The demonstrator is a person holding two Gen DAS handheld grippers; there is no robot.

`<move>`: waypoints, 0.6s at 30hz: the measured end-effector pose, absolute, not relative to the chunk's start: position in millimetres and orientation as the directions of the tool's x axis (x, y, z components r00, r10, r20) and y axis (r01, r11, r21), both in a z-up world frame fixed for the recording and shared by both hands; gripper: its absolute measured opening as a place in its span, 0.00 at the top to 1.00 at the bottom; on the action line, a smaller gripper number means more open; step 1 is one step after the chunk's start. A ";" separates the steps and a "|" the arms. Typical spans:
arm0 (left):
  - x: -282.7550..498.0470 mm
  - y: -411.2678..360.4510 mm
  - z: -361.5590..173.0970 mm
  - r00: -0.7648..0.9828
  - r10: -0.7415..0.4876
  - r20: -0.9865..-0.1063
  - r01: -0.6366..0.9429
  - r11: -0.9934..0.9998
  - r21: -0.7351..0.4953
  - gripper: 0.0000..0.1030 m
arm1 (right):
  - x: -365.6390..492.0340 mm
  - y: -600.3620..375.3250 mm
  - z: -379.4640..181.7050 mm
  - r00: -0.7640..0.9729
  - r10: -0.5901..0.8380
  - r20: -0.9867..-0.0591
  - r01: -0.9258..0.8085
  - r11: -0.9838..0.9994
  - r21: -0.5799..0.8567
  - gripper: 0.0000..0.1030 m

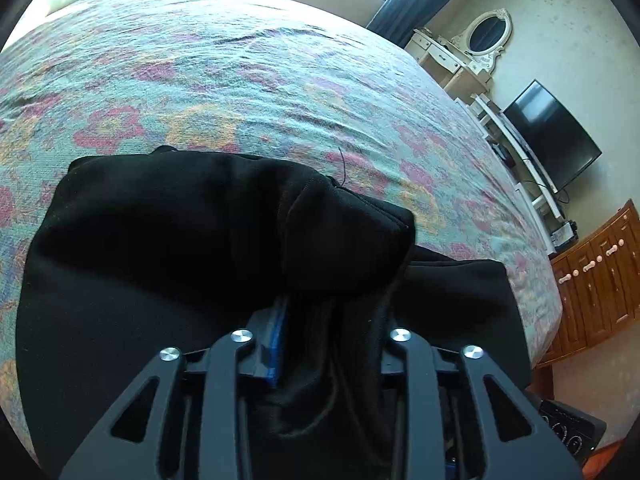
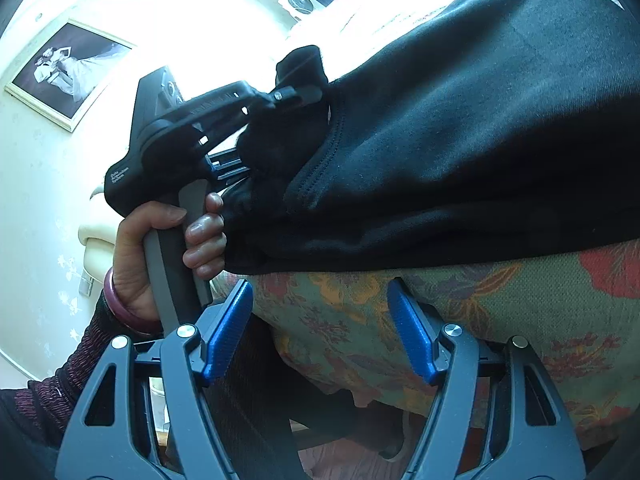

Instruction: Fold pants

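Note:
The black pants (image 1: 168, 240) lie folded on the flowered bedspread (image 1: 240, 80) near the bed's front edge. My left gripper (image 1: 320, 320) is shut on a bunched layer of the pants, which drapes over its fingers and hides the tips. In the right wrist view the pants (image 2: 460, 140) fill the upper right, and the left gripper (image 2: 288, 96) shows with its fingers buried in the cloth. My right gripper (image 2: 320, 328) is open and empty, its blue pads (image 2: 228, 328) spread just below the pants at the bed's edge.
A dresser with an oval mirror (image 1: 486, 32), a TV (image 1: 552, 136) and a wooden cabinet (image 1: 600, 272) stand to the right of the bed. A framed photo (image 2: 68, 72) hangs on the wall. The floor shows below the bed edge (image 2: 360, 460).

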State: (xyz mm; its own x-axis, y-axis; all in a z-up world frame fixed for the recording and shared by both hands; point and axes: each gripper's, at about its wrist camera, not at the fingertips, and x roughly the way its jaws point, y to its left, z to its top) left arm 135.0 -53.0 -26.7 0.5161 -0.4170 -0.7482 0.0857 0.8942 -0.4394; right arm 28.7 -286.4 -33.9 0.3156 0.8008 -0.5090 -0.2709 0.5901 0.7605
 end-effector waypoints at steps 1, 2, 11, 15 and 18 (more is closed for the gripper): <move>131.6 -54.6 -23.9 0.519 -0.434 -0.737 0.094 0.885 -0.455 0.51 | 29.8 -289.1 -32.5 0.316 0.801 -0.508 -0.269 0.590 0.762 0.32; 129.5 -56.3 -19.2 0.521 -0.442 -0.730 0.099 0.881 -0.462 0.44 | 29.7 -288.7 -34.3 0.317 0.801 -0.508 -0.268 0.590 0.762 0.32; 85.5 -34.3 15.5 0.606 -0.472 -0.640 0.090 0.840 -0.535 0.26 | 25.9 -288.2 -17.0 0.303 0.812 -0.498 -0.288 0.576 0.765 0.32; 58.5 10.2 27.1 0.705 -0.317 -0.635 -0.004 0.893 -0.450 0.22 | 32.0 -299.4 4.4 0.318 0.842 -0.435 -0.287 0.523 0.802 0.29; 45.0 44.6 22.4 0.755 -0.173 -0.633 -0.129 0.906 -0.402 0.21 | 54.4 -314.0 15.4 0.351 0.861 -0.367 -0.243 0.463 0.852 0.26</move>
